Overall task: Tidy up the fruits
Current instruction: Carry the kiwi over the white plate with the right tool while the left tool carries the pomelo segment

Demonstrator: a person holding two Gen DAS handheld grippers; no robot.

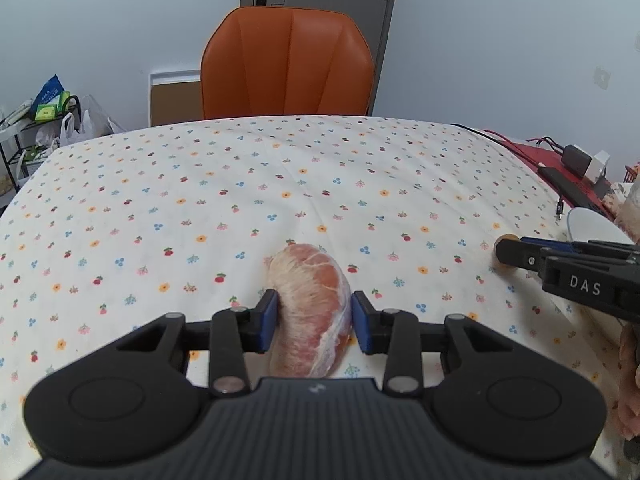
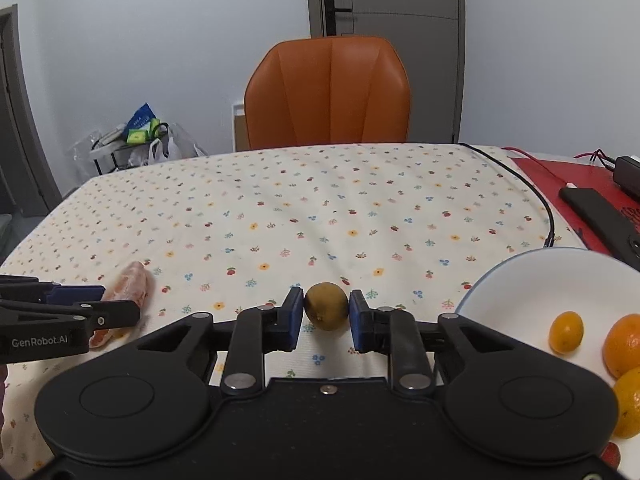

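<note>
A peeled pomelo segment [image 1: 310,304] lies at lower centre, clamped by the left gripper [image 1: 314,322], while the right gripper [image 2: 325,322] pinches a small brown fruit [image 2: 326,306] left of the white bowl [image 2: 520,280] of oranges [image 2: 624,344].

Matt printed cloth tablecloth [image 2: 360,208], glossy white bowl [image 2: 520,280]

Pomelo segment [image 2: 128,292] lies left of longan [image 2: 326,306], bowl [image 2: 520,280] right.

Peeled pink pomelo segment [image 1: 310,304], plastic-wrapped, lying lengthwise at lower centre. Small round brownish-green fruit [image 2: 326,306] at centre. White bowl [image 2: 520,280] at lower right, holding orange citrus fruits [image 2: 566,332].
</note>
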